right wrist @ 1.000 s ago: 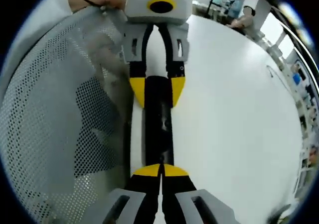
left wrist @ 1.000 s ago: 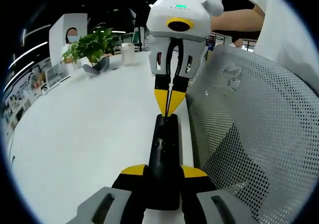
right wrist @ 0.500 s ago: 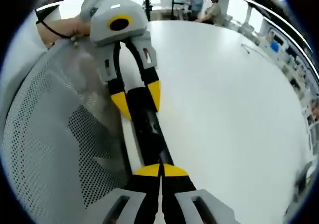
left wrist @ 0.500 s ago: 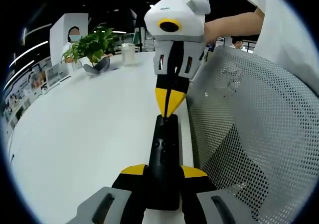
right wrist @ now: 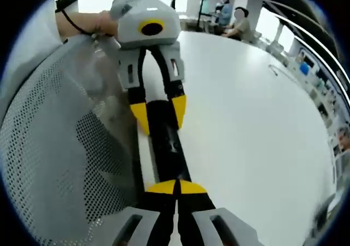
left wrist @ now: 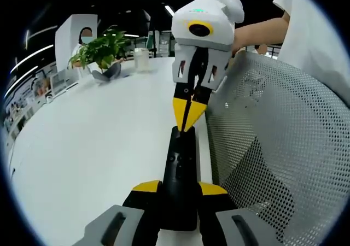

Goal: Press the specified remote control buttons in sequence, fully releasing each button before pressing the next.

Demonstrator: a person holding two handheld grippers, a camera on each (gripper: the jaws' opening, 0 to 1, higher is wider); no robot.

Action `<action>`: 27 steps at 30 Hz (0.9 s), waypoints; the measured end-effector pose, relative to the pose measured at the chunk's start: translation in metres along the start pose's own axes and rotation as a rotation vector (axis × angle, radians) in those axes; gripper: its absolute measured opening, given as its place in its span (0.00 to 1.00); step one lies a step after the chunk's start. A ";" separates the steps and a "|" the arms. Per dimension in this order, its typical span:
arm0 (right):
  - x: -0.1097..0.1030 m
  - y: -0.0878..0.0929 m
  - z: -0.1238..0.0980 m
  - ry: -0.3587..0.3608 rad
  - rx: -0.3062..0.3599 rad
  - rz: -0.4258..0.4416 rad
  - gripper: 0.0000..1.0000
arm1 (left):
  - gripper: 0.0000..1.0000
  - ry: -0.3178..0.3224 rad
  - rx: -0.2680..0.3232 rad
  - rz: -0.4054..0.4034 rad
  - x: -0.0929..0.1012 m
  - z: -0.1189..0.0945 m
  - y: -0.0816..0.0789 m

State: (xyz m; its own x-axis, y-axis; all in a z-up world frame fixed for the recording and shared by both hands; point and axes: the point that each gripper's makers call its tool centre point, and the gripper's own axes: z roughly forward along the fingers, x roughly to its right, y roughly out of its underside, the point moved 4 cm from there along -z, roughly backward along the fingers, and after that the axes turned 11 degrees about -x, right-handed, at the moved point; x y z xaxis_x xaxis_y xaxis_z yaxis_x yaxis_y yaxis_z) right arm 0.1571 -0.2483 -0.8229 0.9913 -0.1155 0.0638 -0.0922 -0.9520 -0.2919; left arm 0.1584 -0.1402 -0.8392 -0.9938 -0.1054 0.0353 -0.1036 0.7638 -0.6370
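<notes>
Black remote (left wrist: 180, 172) held over white table (left wrist: 93, 142)
Left gripper (left wrist: 179, 194) clamps its near end; right gripper (left wrist: 188, 124), jaws together, seemingly touches the far end

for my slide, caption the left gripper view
Left claw grips black remote; shut right claw meets its far end, by mesh chair.

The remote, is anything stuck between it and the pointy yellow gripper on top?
Nothing visible. The right gripper, closed to a point, sits right at the far end of the black remote, which the left gripper clamps over the white table.
</notes>
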 end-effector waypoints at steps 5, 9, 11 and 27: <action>0.000 -0.003 0.001 -0.005 -0.073 -0.079 0.00 | 0.25 0.000 -0.002 0.004 0.000 0.000 0.000; 0.002 -0.005 0.002 -0.014 -0.104 -0.084 0.00 | 0.25 0.000 -0.002 0.004 0.001 0.000 0.000; 0.003 -0.005 0.002 -0.020 -0.108 -0.072 0.00 | 0.25 0.000 -0.002 0.004 0.001 0.000 0.000; 0.002 0.002 0.000 -0.023 0.077 0.152 0.00 | 0.25 -0.005 -0.003 0.006 0.000 0.000 0.000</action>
State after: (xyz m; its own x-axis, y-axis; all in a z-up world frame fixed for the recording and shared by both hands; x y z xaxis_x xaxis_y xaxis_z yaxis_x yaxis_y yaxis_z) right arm 0.1591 -0.2502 -0.8233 0.9684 -0.2493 -0.0087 -0.2348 -0.8993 -0.3691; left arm 0.1583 -0.1405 -0.8388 -0.9942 -0.1036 0.0279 -0.0977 0.7661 -0.6352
